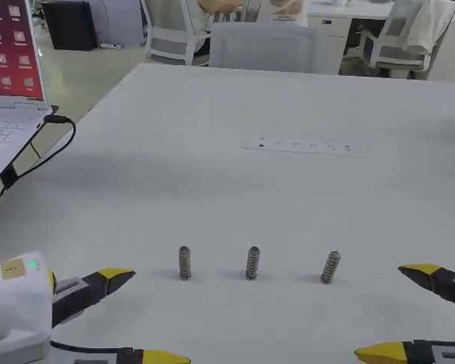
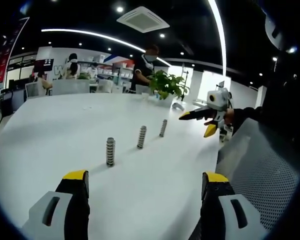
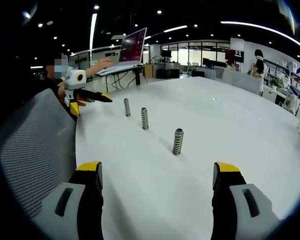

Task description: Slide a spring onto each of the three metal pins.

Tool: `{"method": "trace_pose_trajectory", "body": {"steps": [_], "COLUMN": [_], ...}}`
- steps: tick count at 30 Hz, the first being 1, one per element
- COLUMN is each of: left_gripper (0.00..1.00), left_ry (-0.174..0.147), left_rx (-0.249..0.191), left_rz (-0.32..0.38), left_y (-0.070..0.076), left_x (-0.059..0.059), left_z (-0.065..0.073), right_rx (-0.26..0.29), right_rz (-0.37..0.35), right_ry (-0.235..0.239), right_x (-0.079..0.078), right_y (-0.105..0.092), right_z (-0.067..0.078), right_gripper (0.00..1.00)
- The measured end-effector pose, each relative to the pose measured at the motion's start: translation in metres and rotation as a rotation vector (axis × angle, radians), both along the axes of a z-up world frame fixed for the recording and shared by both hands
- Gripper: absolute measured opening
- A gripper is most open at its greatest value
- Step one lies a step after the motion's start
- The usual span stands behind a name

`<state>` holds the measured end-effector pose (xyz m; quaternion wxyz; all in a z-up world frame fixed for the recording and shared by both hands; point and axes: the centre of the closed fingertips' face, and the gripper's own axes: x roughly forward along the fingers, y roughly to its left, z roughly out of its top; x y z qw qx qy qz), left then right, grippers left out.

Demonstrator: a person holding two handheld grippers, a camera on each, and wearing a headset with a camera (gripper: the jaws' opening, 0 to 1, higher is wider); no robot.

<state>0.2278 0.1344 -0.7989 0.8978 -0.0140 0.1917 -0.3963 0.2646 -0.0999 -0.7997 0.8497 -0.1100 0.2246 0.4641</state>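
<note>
Left tool [image 1: 148,315] is hovering at the near edge of the table [image 1: 288,98], jaws standing wide apart, gripping nothing. Right tool [image 1: 390,311] is hovering at the same edge, jaws also spread apart and empty. Three springs are standing upright in a row on the table, lying between and slightly ahead of the two tools. The left spring [image 1: 184,263] is sitting just ahead of the left tool's tips. The mid spring [image 1: 252,262] is sitting about midway between the tools, and the right spring [image 1: 331,267] is sitting nearer the right tool and leaning a little. In the left gripper view the left tool [image 2: 146,176] is pointing along the row: left spring [image 2: 110,151] closest, then mid spring [image 2: 141,137], then right spring [image 2: 163,128], with the right tool [image 2: 196,125] showing beyond them. In the right gripper view the right tool [image 3: 157,166] is seeing the reverse: right spring [image 3: 178,141] closest, mid spring [image 3: 144,118], left spring [image 3: 126,107], left tool [image 3: 90,104] past that. No spring is touching either tool. A laptop [image 1: 7,68] with a cable [image 1: 61,144] is sitting well beyond the left tool.
</note>
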Motion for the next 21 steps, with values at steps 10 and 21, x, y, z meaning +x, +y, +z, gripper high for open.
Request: {"method": "trace_pose_trajectory", "body": {"steps": [10,21], "left_gripper": [0.91,0.91], "left_ry": [-0.001,-0.002], "left_rx": [0.004,0.013], "left_rz": [0.004,0.002], "left_y": [-0.0001,-0.0005], "left_x": [0.0037,0.0038], "left_z": [0.0007,0.0027], "right_rx": [0.000,0.002], "right_rz": [0.001,0.003], "right_ry": [0.006,0.001], "right_x": [0.0040,0.0068], "right_y": [-0.0001,-0.0023], "right_z": [-0.0023,-0.0013], "right_gripper": [0.92,0.91]}}
